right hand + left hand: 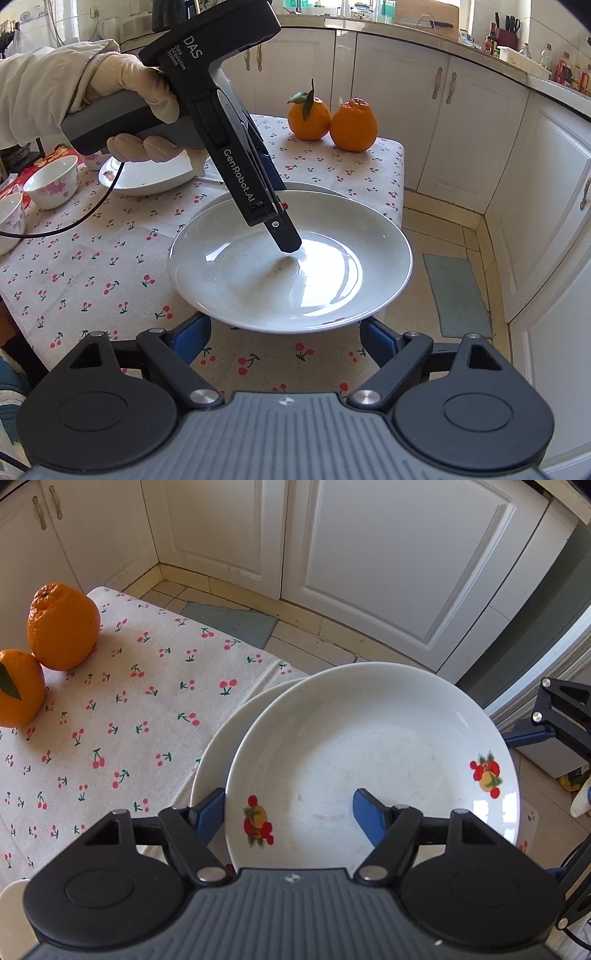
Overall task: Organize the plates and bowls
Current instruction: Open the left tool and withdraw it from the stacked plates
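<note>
— The top plate [369, 753] sits on another plate [221, 746] at the table's corner; the left gripper [291, 812] pinches its rim.

— The right gripper [284, 336] hangs open just beside it. Cherry-print cloth [110, 266], two oranges [332, 120], white cabinets [461, 122] around.

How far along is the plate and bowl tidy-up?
Done: nothing clearly finished. In hand: the left gripper grips the rim of the fruit-print plate over a second plate. The right gripper waits open. Left: another dish and two small bowls sit unsorted.
</note>
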`<state>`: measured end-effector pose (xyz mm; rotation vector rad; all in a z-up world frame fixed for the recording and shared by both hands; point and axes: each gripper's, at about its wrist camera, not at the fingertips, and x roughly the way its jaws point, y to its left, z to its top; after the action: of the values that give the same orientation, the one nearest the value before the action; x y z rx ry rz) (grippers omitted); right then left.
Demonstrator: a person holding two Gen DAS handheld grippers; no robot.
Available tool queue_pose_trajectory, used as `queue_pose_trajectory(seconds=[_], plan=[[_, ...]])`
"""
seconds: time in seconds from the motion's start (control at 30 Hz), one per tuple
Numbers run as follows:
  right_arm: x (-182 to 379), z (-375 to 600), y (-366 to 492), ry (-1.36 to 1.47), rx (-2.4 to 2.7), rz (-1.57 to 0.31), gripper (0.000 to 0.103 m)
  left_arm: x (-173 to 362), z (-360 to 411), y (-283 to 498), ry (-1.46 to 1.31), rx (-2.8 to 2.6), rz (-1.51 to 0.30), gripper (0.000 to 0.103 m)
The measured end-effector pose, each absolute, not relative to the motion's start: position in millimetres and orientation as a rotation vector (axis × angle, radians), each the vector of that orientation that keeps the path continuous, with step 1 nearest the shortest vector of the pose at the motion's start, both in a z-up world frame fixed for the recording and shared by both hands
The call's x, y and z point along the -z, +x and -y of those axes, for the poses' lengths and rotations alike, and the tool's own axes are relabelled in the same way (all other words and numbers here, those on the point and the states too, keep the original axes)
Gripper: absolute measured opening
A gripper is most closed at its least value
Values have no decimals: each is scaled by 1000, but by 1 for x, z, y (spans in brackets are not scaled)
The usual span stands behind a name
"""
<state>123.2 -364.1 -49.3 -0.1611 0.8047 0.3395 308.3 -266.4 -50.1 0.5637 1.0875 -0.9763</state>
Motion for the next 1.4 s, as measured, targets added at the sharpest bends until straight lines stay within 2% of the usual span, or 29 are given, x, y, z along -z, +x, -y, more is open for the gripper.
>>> queue_pose_trajectory(seconds=[0.53,0.6,0.77,0.87,1.4], plan=[[53,359,127,-155,-334,-816,91,38,252,306,553,931,-1023,78],[53,357,126,-161,-338,-810,96,38,250,307,556,917,-1014,79],[49,351,121,-168,-345,-792,99,36,244,307,518,909,-1022,79],[47,348,117,-165,-341,-781,103,27,238,301,501,892,-991,79],[30,329,81,-64,-269,-693,103,-32,161,208,343,673,-716,93]])
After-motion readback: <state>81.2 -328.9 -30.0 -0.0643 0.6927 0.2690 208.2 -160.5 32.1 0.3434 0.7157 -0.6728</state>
